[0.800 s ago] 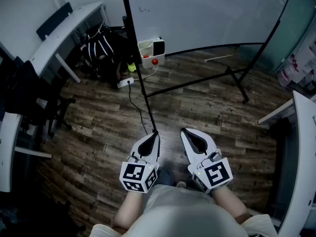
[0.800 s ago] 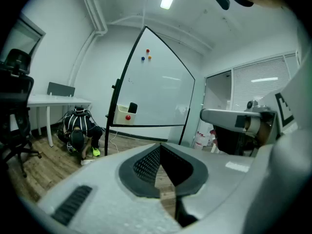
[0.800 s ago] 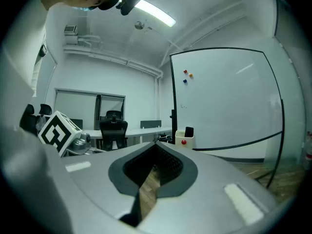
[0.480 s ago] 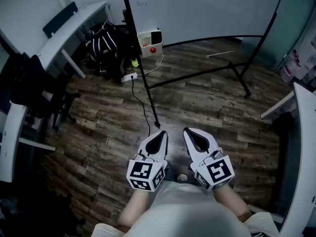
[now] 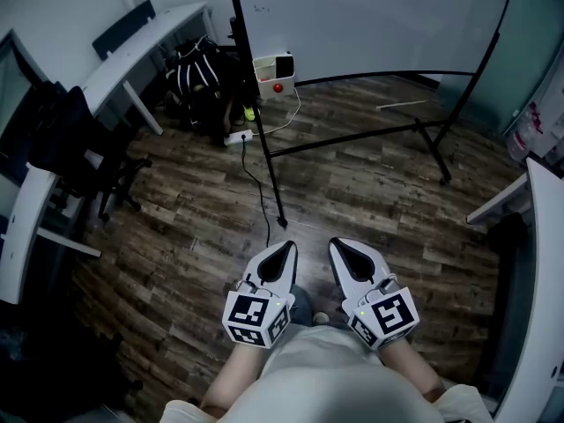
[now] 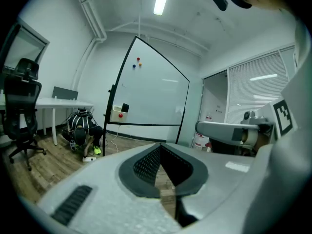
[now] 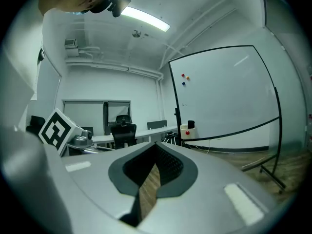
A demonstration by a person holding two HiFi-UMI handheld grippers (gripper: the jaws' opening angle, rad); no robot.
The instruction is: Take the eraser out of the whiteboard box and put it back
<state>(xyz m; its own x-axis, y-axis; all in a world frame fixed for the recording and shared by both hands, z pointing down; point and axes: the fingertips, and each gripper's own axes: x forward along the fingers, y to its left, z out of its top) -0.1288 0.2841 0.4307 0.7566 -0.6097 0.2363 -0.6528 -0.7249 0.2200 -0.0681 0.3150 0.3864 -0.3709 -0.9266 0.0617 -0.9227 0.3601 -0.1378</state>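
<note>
The white whiteboard box (image 5: 268,67) hangs on the whiteboard's (image 5: 370,16) lower left edge, far ahead of me. A black eraser (image 5: 284,63) stands in it, and a red knob (image 5: 278,86) shows on its front. Both gripper views show the box (image 6: 118,114) (image 7: 185,130) small and distant, with the eraser (image 6: 125,108) (image 7: 190,125) sticking up. My left gripper (image 5: 284,252) (image 6: 160,147) and right gripper (image 5: 345,249) (image 7: 156,145) are held side by side close to my body, above the wooden floor. Both are shut with nothing between the jaws.
The whiteboard stand's black legs (image 5: 352,139) spread across the floor between me and the box. A power strip (image 5: 238,137) and cable lie near its left foot. A striped backpack (image 5: 198,82), a white desk (image 5: 132,55) and a black chair (image 5: 66,144) stand left. Another desk edge (image 5: 538,236) is at right.
The head view has shifted, so the room slides slightly in frame. Both grippers sit a little lower in frame, back from the stand's foot. They stay shut.
</note>
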